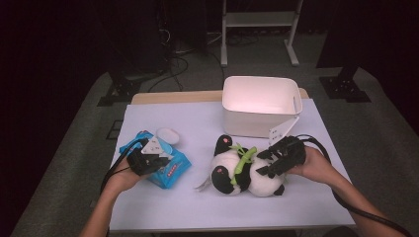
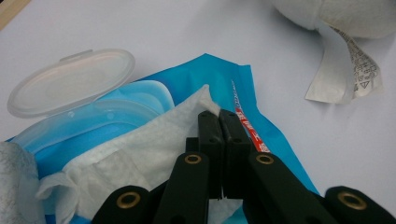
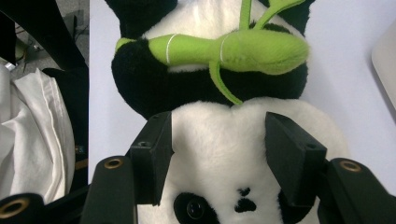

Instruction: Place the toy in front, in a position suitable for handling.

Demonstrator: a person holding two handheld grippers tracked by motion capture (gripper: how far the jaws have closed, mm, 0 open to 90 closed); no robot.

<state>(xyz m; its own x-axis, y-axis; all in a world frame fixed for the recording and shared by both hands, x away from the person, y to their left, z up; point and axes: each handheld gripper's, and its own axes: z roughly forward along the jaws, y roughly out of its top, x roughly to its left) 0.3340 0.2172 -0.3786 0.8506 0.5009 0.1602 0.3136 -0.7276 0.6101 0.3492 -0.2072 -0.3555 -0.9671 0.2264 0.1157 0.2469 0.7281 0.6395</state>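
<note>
— Two grips: left gripper (image 2: 219,116) pinched tight on white wipe (image 2: 154,135) atop blue wipes pack (image 1: 165,165), lid (image 2: 70,81) flipped open.

— Right gripper (image 3: 217,140) clamped around plush panda (image 1: 244,173), near white bin (image 1: 262,106). Panda's paper tag (image 2: 348,65) legible close up.

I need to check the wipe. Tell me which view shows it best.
The left gripper view: the wipe shows close up, its corner pinched between shut jaws, sticking out of the pack. The high view hides it behind the left hand-held gripper.
</note>
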